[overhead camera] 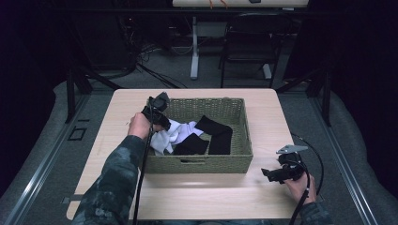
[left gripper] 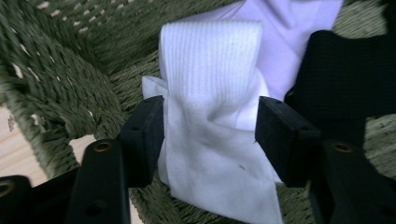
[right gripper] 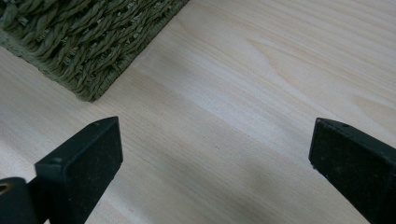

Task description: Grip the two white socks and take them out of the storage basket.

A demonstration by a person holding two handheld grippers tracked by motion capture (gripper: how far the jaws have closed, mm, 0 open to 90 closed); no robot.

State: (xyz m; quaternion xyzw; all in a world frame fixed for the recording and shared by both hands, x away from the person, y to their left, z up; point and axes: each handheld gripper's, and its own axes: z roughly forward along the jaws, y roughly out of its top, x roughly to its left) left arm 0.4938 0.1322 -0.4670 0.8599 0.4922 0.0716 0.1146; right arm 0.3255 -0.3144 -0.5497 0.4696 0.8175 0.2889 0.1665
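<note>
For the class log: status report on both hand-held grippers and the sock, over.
Left hand-held gripper pinching white sock inside basket. Right hand-held gripper open over table. Black socks alongside.

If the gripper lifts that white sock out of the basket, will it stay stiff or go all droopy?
Probably droopy: the white sock already folds and bunches between the left gripper pads. It looks like thin ribbed cloth, so likely light. It seems unlikely to slip.

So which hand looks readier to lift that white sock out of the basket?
The left. Its hand-held gripper is inside the basket with the white sock bunched between its jaws. The right hand-held gripper hovers open over bare table, beside the basket.
</note>
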